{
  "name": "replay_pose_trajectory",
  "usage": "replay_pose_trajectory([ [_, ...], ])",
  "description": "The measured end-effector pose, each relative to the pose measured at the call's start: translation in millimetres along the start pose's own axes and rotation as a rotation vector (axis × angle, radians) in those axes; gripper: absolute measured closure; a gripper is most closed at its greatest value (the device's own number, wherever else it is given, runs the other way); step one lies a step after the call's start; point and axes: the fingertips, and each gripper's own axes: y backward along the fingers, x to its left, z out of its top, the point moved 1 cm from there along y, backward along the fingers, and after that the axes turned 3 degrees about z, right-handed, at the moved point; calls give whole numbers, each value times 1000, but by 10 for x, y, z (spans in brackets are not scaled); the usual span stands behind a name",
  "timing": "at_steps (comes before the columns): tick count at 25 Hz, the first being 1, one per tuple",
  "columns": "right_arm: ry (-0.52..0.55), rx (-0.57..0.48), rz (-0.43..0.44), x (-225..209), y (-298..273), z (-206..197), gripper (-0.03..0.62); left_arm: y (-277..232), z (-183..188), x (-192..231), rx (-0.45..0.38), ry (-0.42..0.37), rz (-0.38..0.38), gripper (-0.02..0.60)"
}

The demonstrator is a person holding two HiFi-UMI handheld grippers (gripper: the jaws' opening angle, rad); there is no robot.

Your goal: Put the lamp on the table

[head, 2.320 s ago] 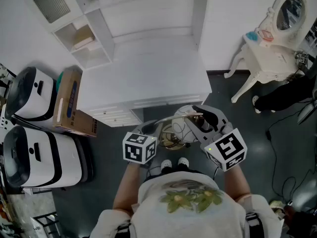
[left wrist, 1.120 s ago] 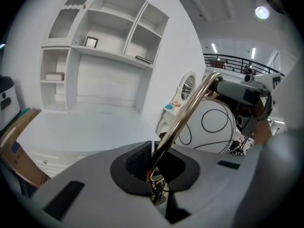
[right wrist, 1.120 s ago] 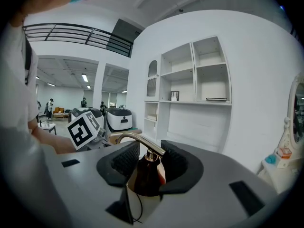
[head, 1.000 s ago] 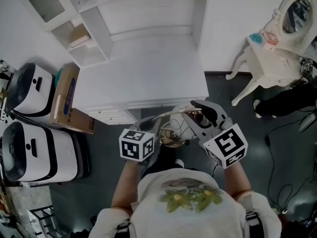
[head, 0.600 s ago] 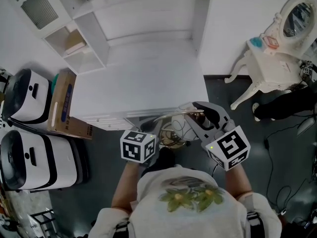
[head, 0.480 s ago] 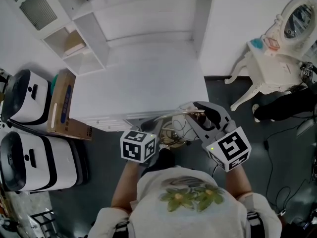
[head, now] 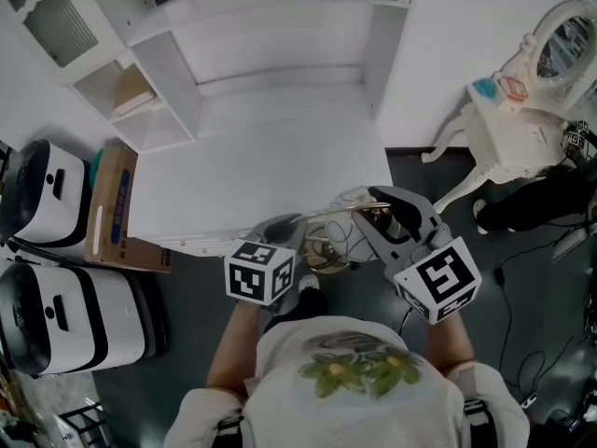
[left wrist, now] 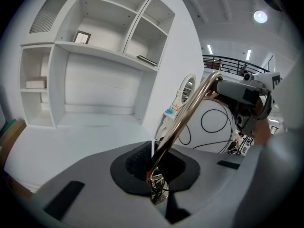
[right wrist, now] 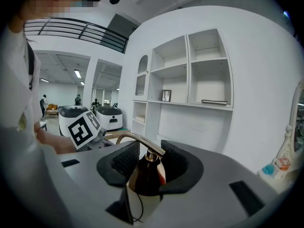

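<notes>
The lamp (head: pixel 347 230) has a curved gold arm (left wrist: pixel 189 115), a white globe shade (left wrist: pixel 214 127) with black lines and a gold base. I hold it in the air just before the front edge of the white table (head: pixel 270 147). My left gripper (head: pixel 281 227) is shut on the lower end of the gold arm, seen between its pads in the left gripper view. My right gripper (head: pixel 385 208) is shut on the copper cap (right wrist: pixel 146 172) on top of the globe. The lamp's base is mostly hidden under the grippers.
White shelving (head: pixel 140 73) rises behind and left of the table. A cardboard box (head: pixel 110 208) and two white machines (head: pixel 56 315) stand on the floor at the left. A white vanity table with a mirror (head: pixel 522 110) stands at the right. Dark floor lies beneath me.
Both grippers and the lamp have come forward, nearer to the table's front edge. Both grips look the same as before.
</notes>
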Motion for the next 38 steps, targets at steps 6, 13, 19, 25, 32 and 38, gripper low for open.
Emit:
replay_pose_trajectory([
  [6, -1, 9, -24, -126, -221, 72, 436, -129, 146, 179, 12, 4, -35, 539],
  [13, -14, 34, -60, -280, -475, 85, 437, -308, 295, 402, 26, -16, -67, 540],
  [19, -22, 13, -101, -382, -601, 123, 437, -413, 443, 542, 26, -46, -74, 540],
  [25, -34, 7, -108, -480, -666, 151, 437, -468, 554, 600, 23, -61, -74, 540],
  [32, -27, 24, -94, -640, -754, 160, 437, -605, 625, 625, 36, -34, -77, 540],
  [38, -30, 50, -73, -822, -852, 105, 437, -776, 674, 659, 53, -19, -65, 540],
])
